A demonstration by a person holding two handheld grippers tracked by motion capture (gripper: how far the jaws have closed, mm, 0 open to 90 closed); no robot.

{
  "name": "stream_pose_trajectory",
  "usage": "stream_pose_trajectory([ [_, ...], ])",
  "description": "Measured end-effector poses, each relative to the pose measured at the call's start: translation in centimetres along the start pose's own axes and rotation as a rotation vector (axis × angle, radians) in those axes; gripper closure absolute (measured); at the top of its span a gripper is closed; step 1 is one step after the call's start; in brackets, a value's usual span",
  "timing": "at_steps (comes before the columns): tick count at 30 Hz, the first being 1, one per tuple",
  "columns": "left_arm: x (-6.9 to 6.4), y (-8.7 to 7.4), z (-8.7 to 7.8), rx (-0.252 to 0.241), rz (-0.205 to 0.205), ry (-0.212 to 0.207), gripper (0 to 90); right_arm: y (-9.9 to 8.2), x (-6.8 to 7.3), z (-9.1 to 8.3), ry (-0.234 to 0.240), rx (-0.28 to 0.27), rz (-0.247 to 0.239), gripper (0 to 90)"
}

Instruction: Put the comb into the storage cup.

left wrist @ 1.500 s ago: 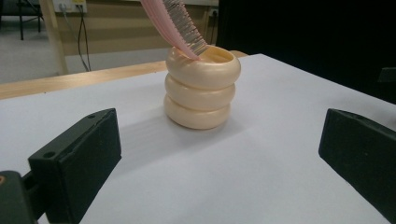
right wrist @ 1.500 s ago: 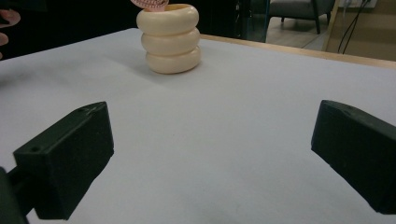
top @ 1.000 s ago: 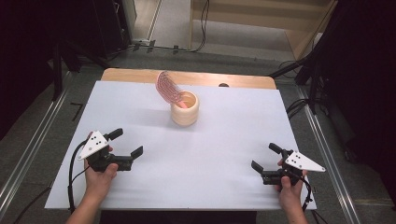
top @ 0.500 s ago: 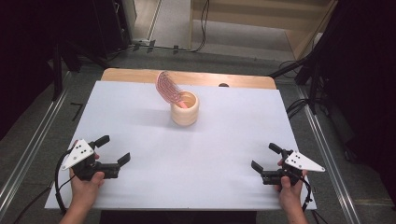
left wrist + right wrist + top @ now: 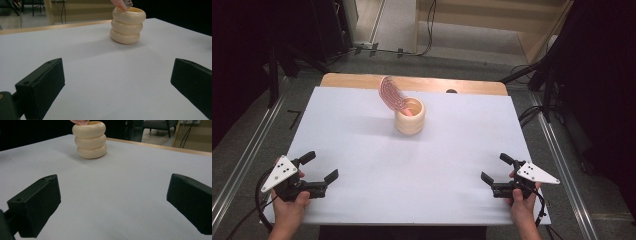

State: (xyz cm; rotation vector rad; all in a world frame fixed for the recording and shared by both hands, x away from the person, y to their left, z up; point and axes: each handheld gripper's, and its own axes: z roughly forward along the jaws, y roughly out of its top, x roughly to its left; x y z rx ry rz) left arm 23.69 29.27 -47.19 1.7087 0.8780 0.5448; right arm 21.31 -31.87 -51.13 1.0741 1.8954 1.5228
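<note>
left gripper (image 5: pixel 319 167) drawn back to table's (image 5: pixel 452 165) near-left corner, jaws spread, empty | right gripper (image 5: pixel 497 168) near-right corner, spread | ribbed cream holder (image 5: pixel 410 116) untouched; work looks finished

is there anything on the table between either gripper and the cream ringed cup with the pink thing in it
Nothing visible. Bare white table lies between the left gripper and the cream cup, and between the right gripper and the cup. Both gripper views look over open tabletop between open jaws to the cup. The pink thing sticks out of the cup.

Bright even light, soft shadows, dark surroundings.
</note>
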Motion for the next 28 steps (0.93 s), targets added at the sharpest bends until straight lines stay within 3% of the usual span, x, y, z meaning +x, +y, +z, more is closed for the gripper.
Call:
stream_pose_trajectory([
  [14, 1.6, -1.0, -1.9, 0.007, -0.013, 0.037, 0.0, 0.0, 0.0, 0.0, -0.004, 0.003, 0.000, 0.0],
  [18, 2.0, -1.3, -2.2, 0.024, 0.002, 0.055, 0.0, 0.0, 0.0, 0.0, -0.004, 0.003, 0.000, 0.0],
  [28, 3.0, -1.6, -2.5, 0.016, -0.034, 0.059, 0.0, 0.0, 0.0, 0.0, -0.002, 0.000, 0.003, 0.0],
])
